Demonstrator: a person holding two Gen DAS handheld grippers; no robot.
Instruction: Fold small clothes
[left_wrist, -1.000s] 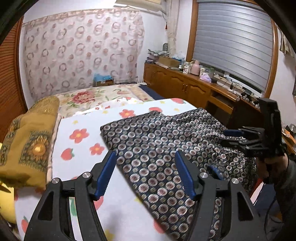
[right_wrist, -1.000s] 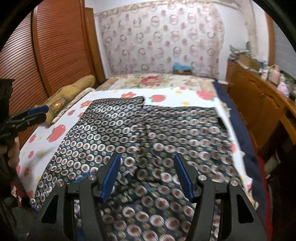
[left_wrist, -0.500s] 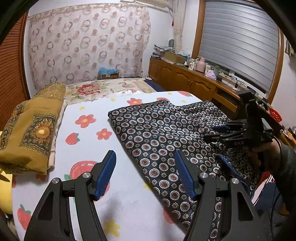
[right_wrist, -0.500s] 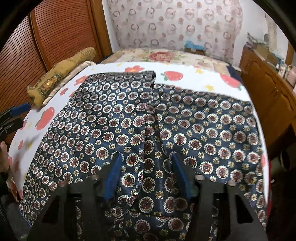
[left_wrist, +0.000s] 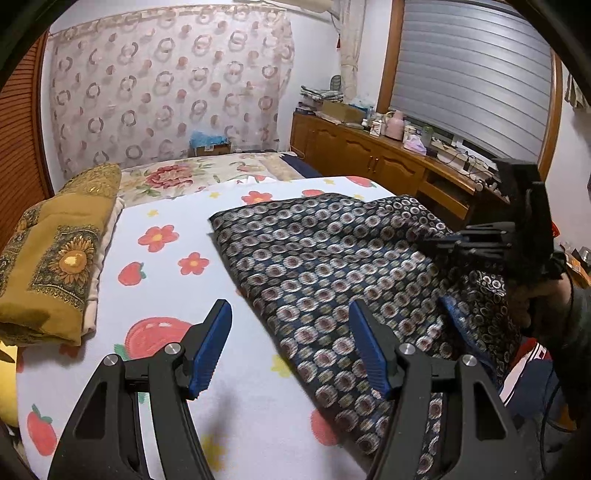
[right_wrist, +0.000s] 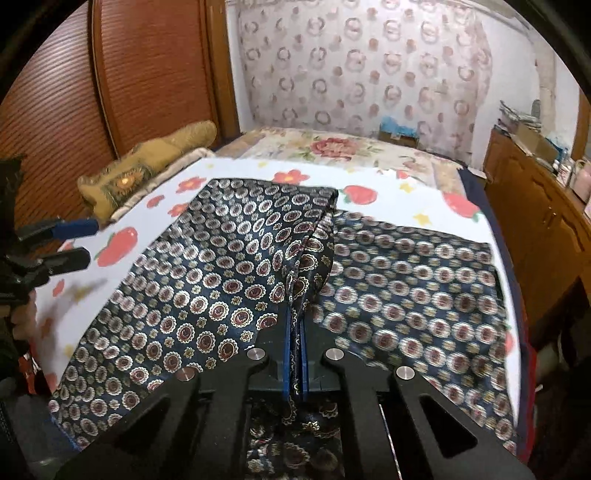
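A dark blue garment (left_wrist: 332, 258) with a round medallion pattern lies spread on the bed's white fruit-and-flower sheet (left_wrist: 173, 266). My right gripper (right_wrist: 294, 325) is shut on a fold of the garment (right_wrist: 229, 280) near its middle, at the near edge, and lifts it into a ridge. In the left wrist view the right gripper (left_wrist: 443, 242) shows at the right, over the garment's edge. My left gripper (left_wrist: 290, 325) is open and empty above the sheet, just left of the garment's near edge. In the right wrist view the left gripper (right_wrist: 79, 240) shows at the far left.
A folded mustard-yellow blanket (left_wrist: 55, 251) lies at the bed's left side. A wooden cabinet (left_wrist: 388, 166) with clutter runs along the right under a shuttered window. A wooden sliding door (right_wrist: 110, 74) stands at the left. A patterned curtain (left_wrist: 166, 85) hangs behind the bed.
My right gripper has closed on a fold of the garment and lifted it. My left gripper stayed open, beside the garment's left edge.
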